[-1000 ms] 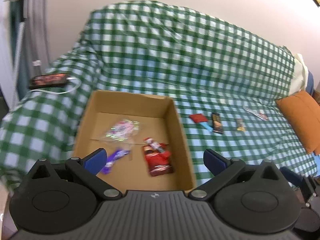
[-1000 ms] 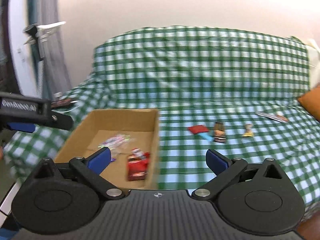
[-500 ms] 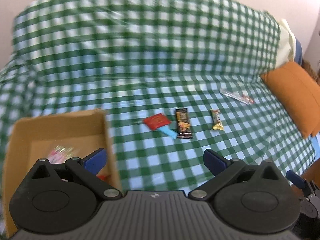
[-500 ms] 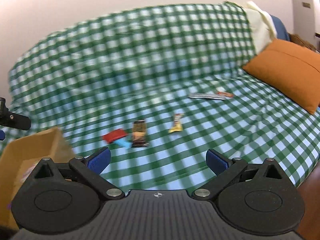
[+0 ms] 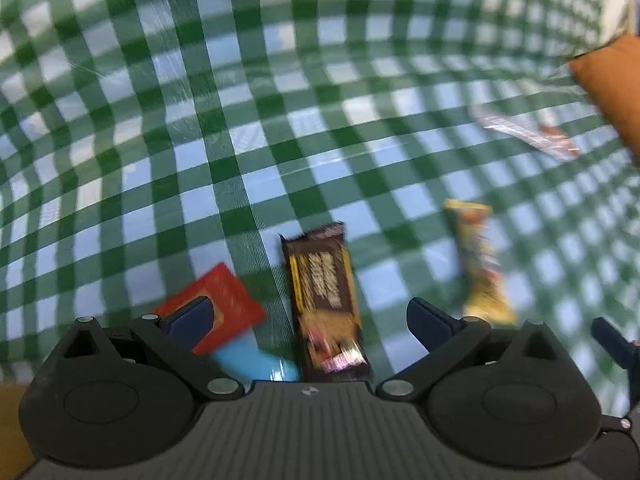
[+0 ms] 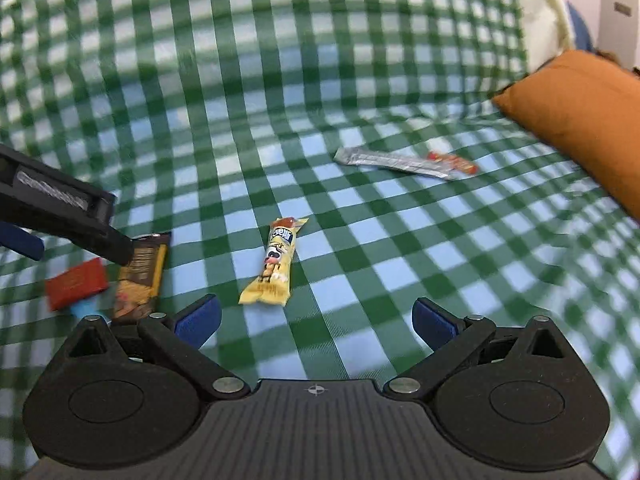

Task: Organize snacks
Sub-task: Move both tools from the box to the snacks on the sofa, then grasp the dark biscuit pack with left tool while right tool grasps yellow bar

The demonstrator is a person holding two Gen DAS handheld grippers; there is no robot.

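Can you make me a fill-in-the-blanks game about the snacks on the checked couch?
1. The dark brown chocolate bar lies between the open fingers of the ____ claw.
2. The flat red packet lies partly on top of a light ____ packet.
3. The open right claw is nearest the ____ snack stick.
4. The big cushion is ____.

Missing words: left; blue; yellow; orange

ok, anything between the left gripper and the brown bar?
Nothing visible. The brown bar lies flat on the checked cover, lined up between the open fingers of the left gripper. The red packet sits beside it, partly behind the left finger, and could get nudged.
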